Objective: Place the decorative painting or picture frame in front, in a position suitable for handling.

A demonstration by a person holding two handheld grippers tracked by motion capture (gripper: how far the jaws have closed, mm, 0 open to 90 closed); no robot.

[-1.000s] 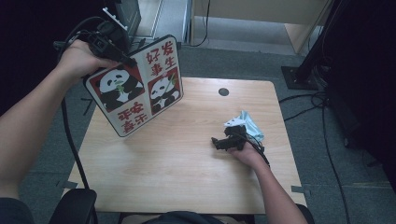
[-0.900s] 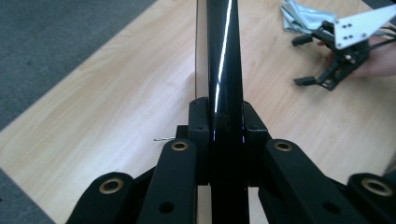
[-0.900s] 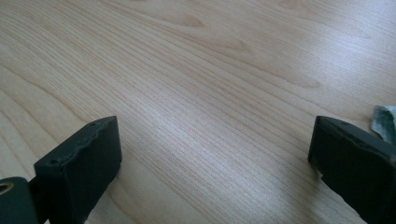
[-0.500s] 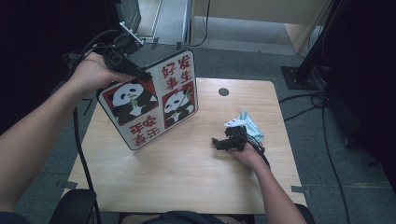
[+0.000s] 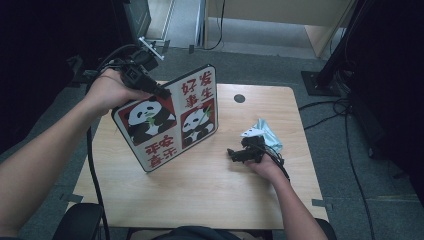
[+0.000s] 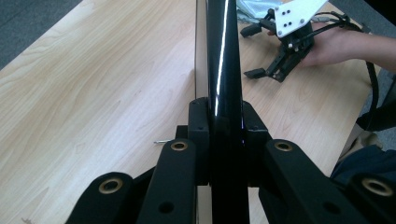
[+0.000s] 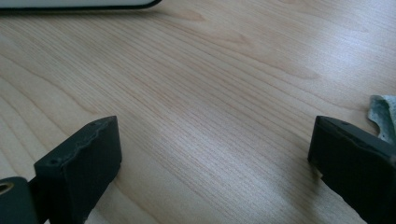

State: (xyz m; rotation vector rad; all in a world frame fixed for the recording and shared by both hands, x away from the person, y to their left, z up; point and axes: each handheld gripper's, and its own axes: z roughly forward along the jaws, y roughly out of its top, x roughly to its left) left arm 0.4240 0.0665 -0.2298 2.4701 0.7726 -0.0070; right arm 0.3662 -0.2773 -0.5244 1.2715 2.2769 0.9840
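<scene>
Left gripper point(image 5: 159, 93) clamped on panda board point(image 5: 170, 120) over table's point(image 5: 200, 190) left half, right gripper point(image 5: 235, 152) gaping near right edge.

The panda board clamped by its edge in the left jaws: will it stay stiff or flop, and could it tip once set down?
The panda board probably stays stiff: held by its upper edge in the left gripper, it shows flat, without sag. Its glossy edge looks smooth, so it might slip. Stood on its thin edge on the table, it would likely tip.
</scene>
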